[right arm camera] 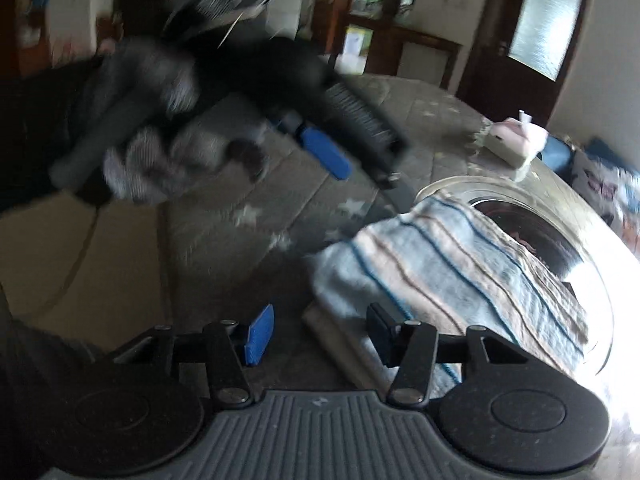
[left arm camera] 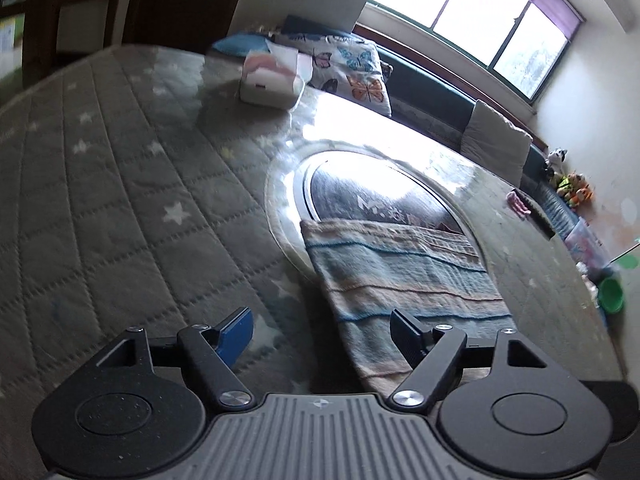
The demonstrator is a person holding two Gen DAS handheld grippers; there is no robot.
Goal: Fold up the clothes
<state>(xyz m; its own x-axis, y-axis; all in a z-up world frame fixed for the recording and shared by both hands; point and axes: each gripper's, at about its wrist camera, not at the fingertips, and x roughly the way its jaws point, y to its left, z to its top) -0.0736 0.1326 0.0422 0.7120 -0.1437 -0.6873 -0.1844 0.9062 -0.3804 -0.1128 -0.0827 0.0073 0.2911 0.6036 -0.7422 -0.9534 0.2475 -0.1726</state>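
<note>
A folded striped cloth [left arm camera: 404, 280], blue, beige and white, lies on the grey star-patterned table cover [left arm camera: 120, 184], partly over a round glass inset. My left gripper [left arm camera: 320, 332] is open and empty, just above the cloth's near left corner. In the right wrist view the same cloth [right arm camera: 460, 276] lies ahead and to the right. My right gripper [right arm camera: 320, 336] is open and empty at the cloth's near edge. The left gripper [right arm camera: 352, 160], held by a gloved hand, appears blurred above the table at upper left.
A tissue box [left arm camera: 272, 80] stands at the table's far side. A bench with a butterfly cushion [left arm camera: 356, 72] and a white cushion [left arm camera: 496, 140] runs under the window. Toys and a green bowl [left arm camera: 612, 294] sit at the right. The round glass inset [left arm camera: 380, 192] reflects bright light.
</note>
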